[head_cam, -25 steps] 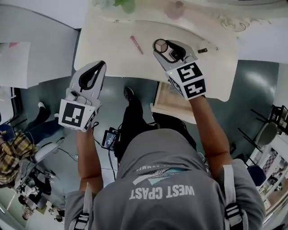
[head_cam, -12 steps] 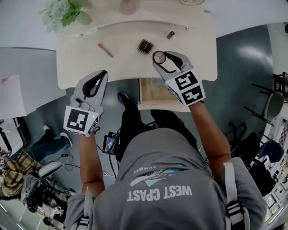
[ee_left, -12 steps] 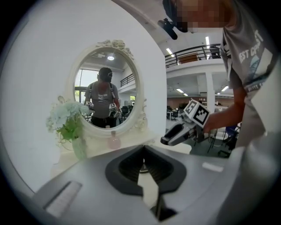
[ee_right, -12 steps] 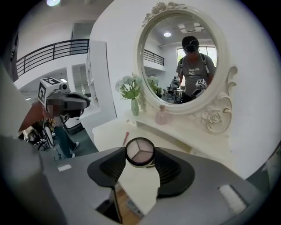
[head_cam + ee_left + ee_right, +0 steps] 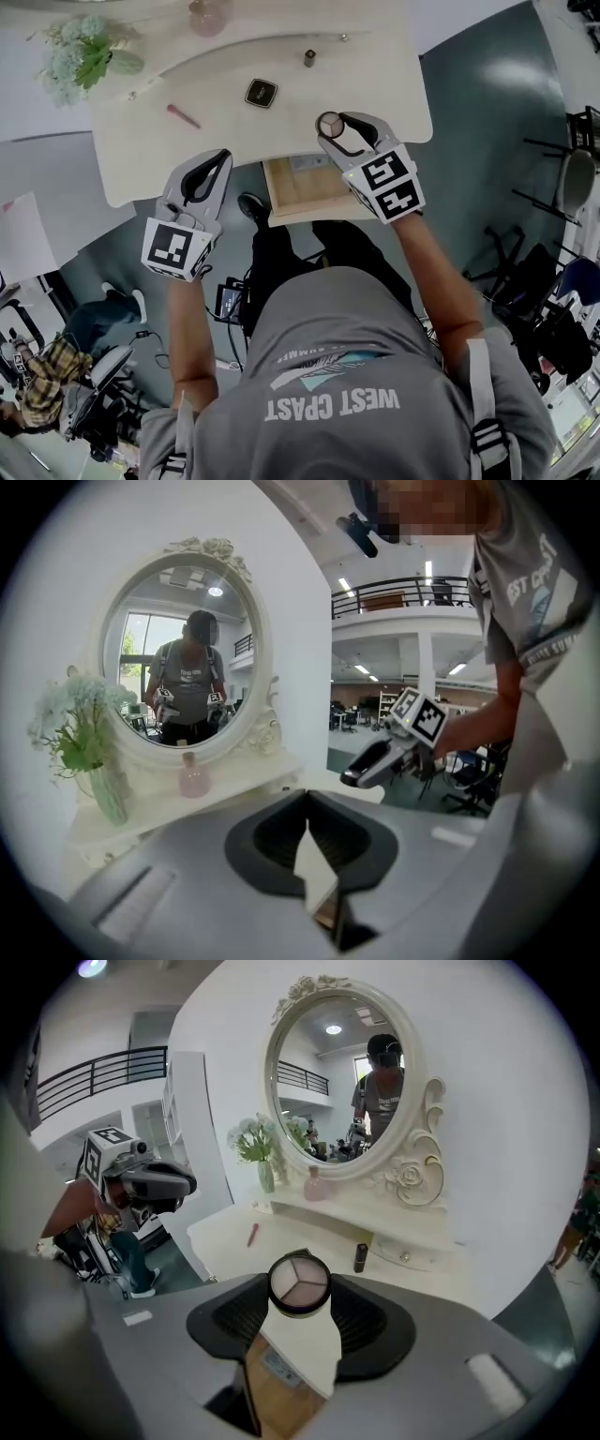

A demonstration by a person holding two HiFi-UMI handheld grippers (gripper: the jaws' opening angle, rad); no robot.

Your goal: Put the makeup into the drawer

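My right gripper [image 5: 337, 125] [image 5: 300, 1290] is shut on a round eyeshadow compact [image 5: 330, 124] [image 5: 299, 1284], held at the cream vanity table's [image 5: 375, 84] front edge just above the open wooden drawer [image 5: 298, 187] [image 5: 281, 1391]. A square dark compact [image 5: 261, 92], a pink pencil [image 5: 184, 116] [image 5: 252, 1234] and a small dark lipstick tube [image 5: 309, 58] [image 5: 360, 1257] lie on the tabletop. My left gripper [image 5: 204, 174] [image 5: 307, 803] hovers off the table's front edge, left of the drawer, shut with nothing in it.
An oval mirror [image 5: 352, 1091] [image 5: 183, 658] stands on the raised back shelf with a pink bottle [image 5: 208, 16] [image 5: 313, 1185] and a vase of pale flowers [image 5: 80, 61] [image 5: 80, 724]. The person's legs are under the drawer. Chairs and cables are on the floor around.
The right gripper, still holding the round compact, has drawn back from over the tabletop to the front edge above the open drawer. The left gripper stays shut and has kept its place beside it.
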